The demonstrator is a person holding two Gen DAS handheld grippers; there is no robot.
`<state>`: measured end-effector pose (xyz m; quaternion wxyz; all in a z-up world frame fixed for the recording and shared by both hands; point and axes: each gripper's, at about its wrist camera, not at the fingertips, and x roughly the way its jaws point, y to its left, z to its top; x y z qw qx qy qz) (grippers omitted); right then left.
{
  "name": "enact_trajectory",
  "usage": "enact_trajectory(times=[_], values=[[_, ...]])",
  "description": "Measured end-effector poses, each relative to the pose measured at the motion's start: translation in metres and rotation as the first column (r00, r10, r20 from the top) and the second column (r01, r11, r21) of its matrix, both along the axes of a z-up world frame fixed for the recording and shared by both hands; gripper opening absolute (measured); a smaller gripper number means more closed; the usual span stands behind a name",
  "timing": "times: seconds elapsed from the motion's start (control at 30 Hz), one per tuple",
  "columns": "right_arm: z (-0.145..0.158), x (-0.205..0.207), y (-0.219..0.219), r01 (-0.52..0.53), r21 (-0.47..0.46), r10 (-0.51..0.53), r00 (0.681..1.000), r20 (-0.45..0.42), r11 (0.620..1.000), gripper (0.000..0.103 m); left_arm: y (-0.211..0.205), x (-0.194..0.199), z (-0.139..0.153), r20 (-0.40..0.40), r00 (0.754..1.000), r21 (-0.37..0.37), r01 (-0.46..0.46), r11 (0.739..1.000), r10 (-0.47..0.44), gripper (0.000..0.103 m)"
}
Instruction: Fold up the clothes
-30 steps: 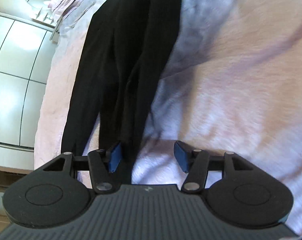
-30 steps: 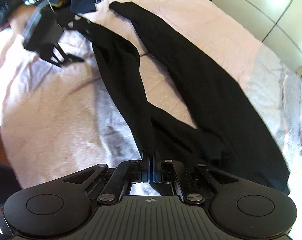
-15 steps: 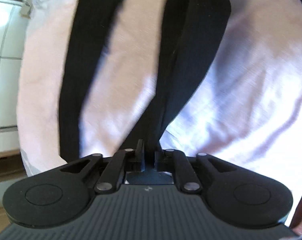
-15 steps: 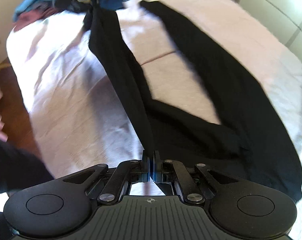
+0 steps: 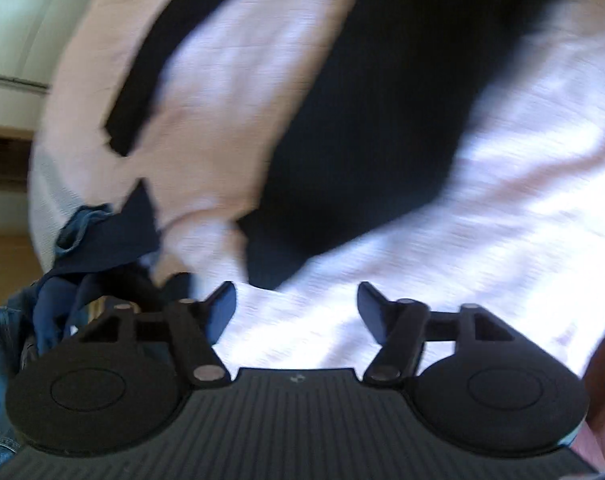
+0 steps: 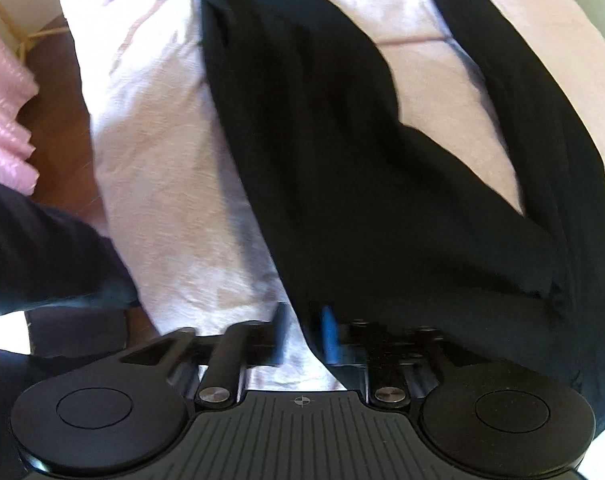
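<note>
The black trousers (image 6: 342, 168) lie spread on the pink-sheeted bed (image 6: 162, 168), legs splayed in a V running far from the right gripper (image 6: 302, 332); they look thin, light and limp, so I judge they will sag and slide unless pinched at a hem or the waistband. The right gripper's jaws stand slightly apart with fabric just beside them, holding nothing I can confirm. The left gripper (image 5: 296, 312) is wide open and empty, near one leg end (image 5: 270, 260), with a blue clothes heap (image 5: 98, 248) at left.
</note>
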<state>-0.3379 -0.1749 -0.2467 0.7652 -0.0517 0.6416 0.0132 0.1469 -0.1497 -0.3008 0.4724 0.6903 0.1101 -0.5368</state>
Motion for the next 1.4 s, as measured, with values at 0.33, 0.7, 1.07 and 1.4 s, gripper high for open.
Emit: enact_trajectory(times=[0.33,0.7,1.07,1.4], values=[[0.021,0.043,0.005,-0.028,-0.030,0.029,0.999,0.022,0.999,0.043,-0.016,0.021,0.019,-0.175,0.984,0.146,0.039,0.989,-0.013,0.017],[0.028,0.079,0.001,0.047,-0.028,-0.043,0.991,0.127,0.998,0.043,-0.085,0.053,0.110,-0.264,0.963,0.156,-0.013,0.988,0.055,0.015],[0.016,0.063,0.008,0.132,-0.002,-0.131,0.988,0.082,0.991,0.043,-0.060,0.039,0.029,0.010,1.000,-0.047,-0.015,0.999,0.015,0.051],[-0.051,0.076,0.012,0.062,-0.133,-0.063,0.998,-0.003,0.989,0.043,0.035,-0.064,-0.064,0.099,0.950,-0.085,0.305,0.948,-0.297,0.067]])
